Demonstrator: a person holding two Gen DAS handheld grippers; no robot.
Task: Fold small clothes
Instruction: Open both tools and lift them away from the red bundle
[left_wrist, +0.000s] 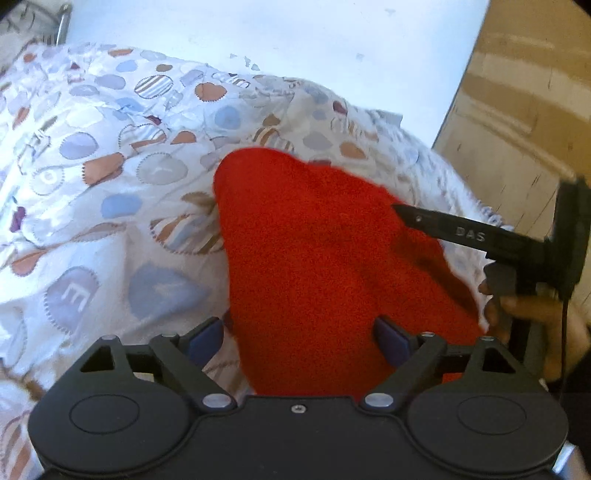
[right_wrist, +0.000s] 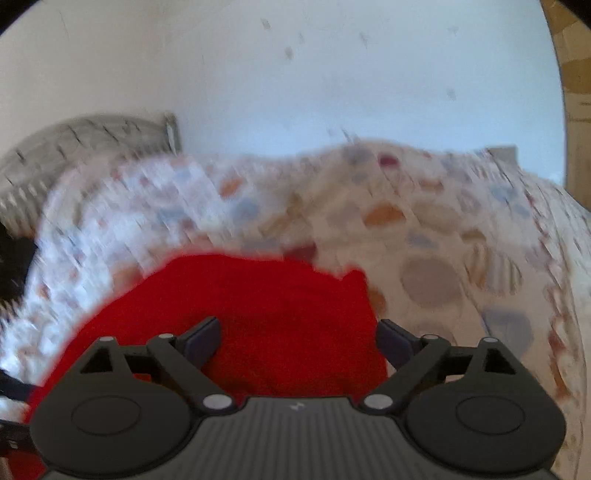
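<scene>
A small red garment lies on a bed sheet printed with hearts and circles. My left gripper is open, its fingers wide apart just above the near edge of the red cloth. The right gripper reaches in from the right side of the left wrist view, its black tip over the cloth's right part. In the right wrist view the right gripper is open over the red garment, holding nothing. That view is blurred by motion.
A pale wall rises behind the bed. A wooden panel stands at the right. A grey wire-frame object sits at the bed's far left. A bare hand holds the right gripper.
</scene>
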